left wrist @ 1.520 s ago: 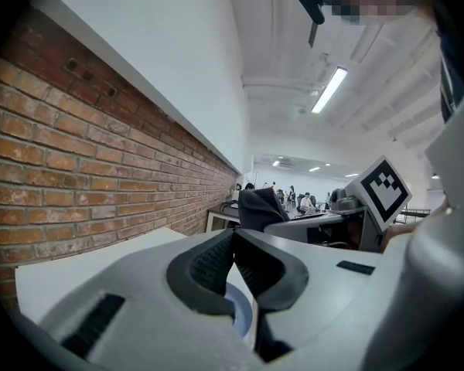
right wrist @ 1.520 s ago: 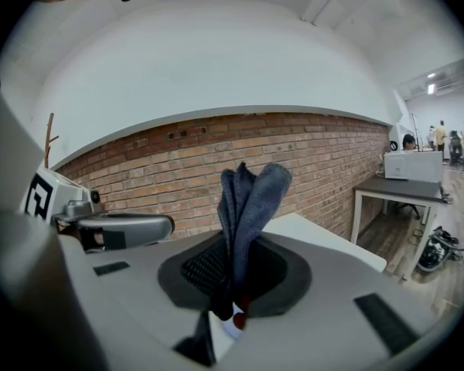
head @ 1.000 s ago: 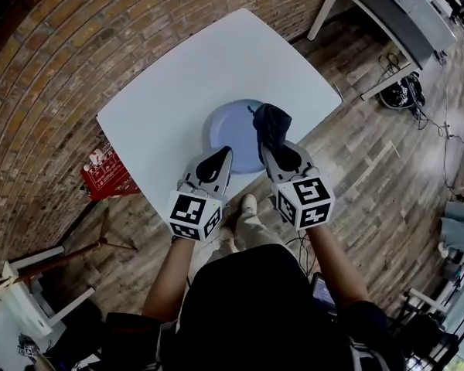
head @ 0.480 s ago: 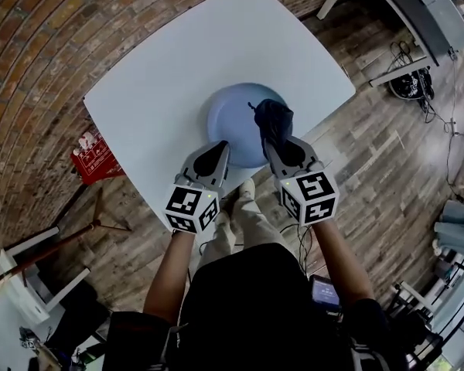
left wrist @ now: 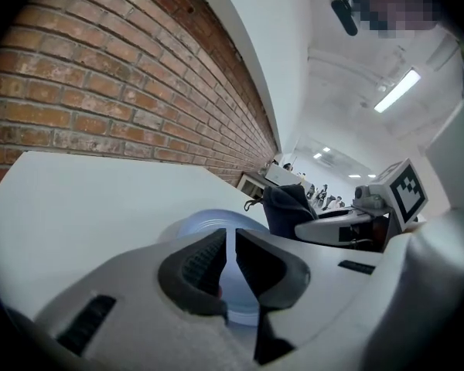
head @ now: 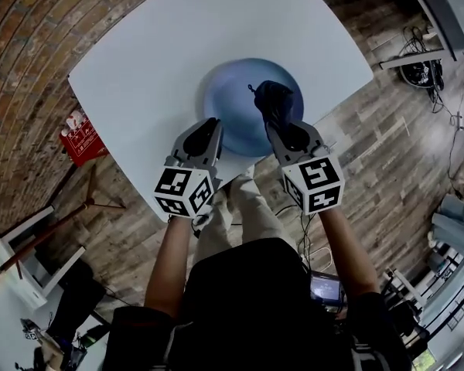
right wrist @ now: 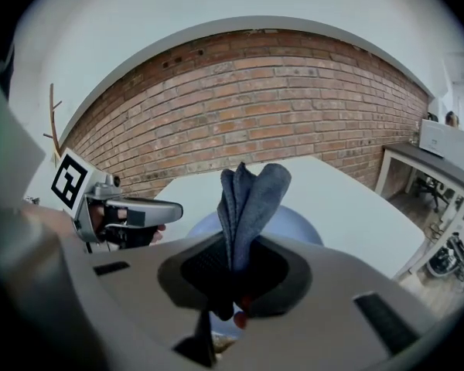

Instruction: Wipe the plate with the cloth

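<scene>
A pale blue plate (head: 230, 103) lies on the white table (head: 155, 60) near its front edge. My right gripper (head: 281, 126) is shut on a dark blue cloth (head: 272, 100), which hangs over the plate's right half; the folded cloth (right wrist: 247, 199) sticks up between the jaws in the right gripper view, with the plate (right wrist: 298, 224) behind it. My left gripper (head: 209, 132) hovers at the plate's near left rim, its jaws nearly together with nothing between them. The plate (left wrist: 197, 226) shows just beyond them in the left gripper view, beside the cloth (left wrist: 288, 207).
A brick wall (head: 31, 22) borders the table's far left side. A red box (head: 81, 137) sits on the wooden floor left of the table. Another desk (head: 441, 14) and cables stand at the upper right. The person's legs are under the table's near edge.
Both grippers have moved forward over the table: the cloth now sits further over the plate, and the left gripper has reached the plate's near rim.
</scene>
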`<state>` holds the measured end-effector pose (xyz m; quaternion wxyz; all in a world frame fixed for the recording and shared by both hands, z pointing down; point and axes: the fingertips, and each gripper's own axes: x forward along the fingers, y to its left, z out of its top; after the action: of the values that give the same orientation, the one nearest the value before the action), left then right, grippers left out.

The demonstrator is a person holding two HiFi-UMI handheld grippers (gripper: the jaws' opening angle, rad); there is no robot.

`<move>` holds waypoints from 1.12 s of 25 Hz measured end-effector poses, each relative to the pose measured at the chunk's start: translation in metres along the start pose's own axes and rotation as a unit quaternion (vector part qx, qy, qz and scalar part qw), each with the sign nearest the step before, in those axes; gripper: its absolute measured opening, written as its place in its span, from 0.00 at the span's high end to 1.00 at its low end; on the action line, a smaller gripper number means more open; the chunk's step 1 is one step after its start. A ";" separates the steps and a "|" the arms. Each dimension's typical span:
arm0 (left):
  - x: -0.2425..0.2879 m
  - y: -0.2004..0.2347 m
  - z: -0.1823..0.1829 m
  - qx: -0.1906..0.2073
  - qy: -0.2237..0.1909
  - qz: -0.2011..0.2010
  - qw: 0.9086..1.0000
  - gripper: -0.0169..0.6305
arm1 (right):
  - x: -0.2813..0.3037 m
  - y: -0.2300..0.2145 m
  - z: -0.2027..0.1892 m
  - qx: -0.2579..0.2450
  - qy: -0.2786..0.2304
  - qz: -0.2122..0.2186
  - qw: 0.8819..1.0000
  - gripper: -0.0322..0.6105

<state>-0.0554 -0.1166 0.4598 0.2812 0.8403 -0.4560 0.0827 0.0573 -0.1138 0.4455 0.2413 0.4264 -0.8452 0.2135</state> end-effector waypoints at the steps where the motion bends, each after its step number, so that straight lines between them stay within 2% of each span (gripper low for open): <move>1: 0.001 0.004 -0.002 -0.002 0.001 0.004 1.000 0.94 | 0.003 0.000 -0.002 0.000 0.004 0.002 1.000 0.86; 10: 0.017 0.029 -0.010 -0.004 0.015 0.026 1.000 0.94 | 0.021 0.002 -0.020 0.001 0.025 0.010 1.000 0.86; 17: 0.029 0.055 -0.012 0.022 0.044 0.052 0.997 0.94 | 0.029 0.006 -0.024 -0.004 0.038 0.018 0.999 0.86; 18: 0.031 0.057 -0.012 0.021 0.048 0.051 0.997 0.92 | 0.030 0.007 -0.024 -0.005 0.039 0.019 0.999 0.86; 20: 0.036 0.059 -0.013 0.021 0.057 0.043 0.997 0.81 | 0.033 0.008 -0.025 -0.005 0.042 0.021 0.999 0.86; 28: 0.063 0.066 -0.004 0.059 0.085 0.038 0.994 0.81 | 0.042 0.013 -0.028 0.000 0.051 0.030 0.998 0.86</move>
<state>-0.0727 -0.1876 0.5144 0.2650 0.8276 -0.4563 0.1912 0.0313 -0.1170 0.4910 0.2772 0.3898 -0.8442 0.2422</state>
